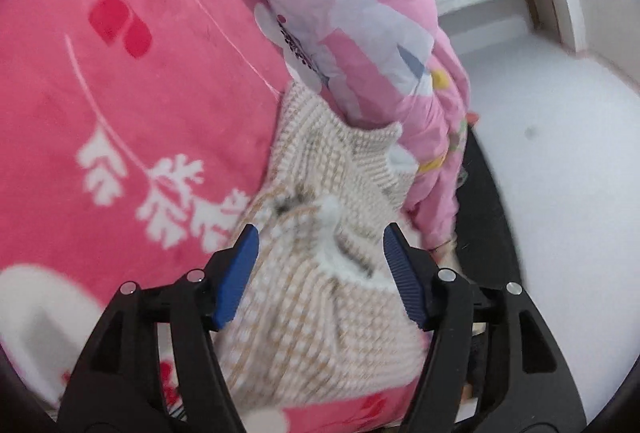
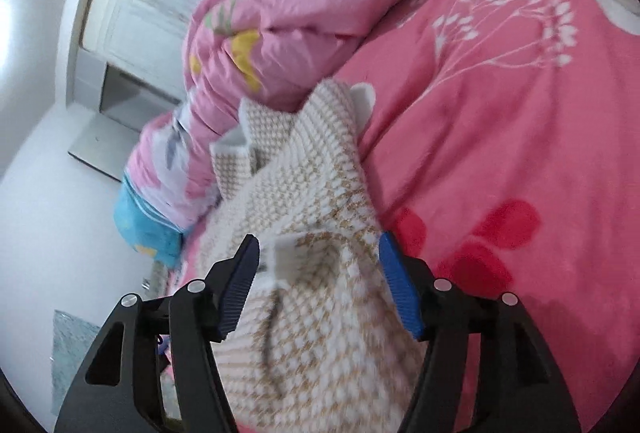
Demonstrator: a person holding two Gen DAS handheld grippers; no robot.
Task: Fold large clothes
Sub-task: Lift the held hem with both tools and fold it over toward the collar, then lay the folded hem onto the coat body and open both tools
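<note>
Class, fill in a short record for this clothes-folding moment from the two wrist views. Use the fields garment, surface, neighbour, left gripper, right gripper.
garment: beige-and-white knitted sweater, bunched, lying on the bed
surface: pink blanket with white and red leaf print
neighbour: pink patterned quilt, heaped just beyond the sweater
left gripper: jaws open, sweater between them, pads not pressing
right gripper: jaws open, sweater between them, pads not pressing

Cream-and-tan knitted sweater lies bunched on the pink blanket.
</note>
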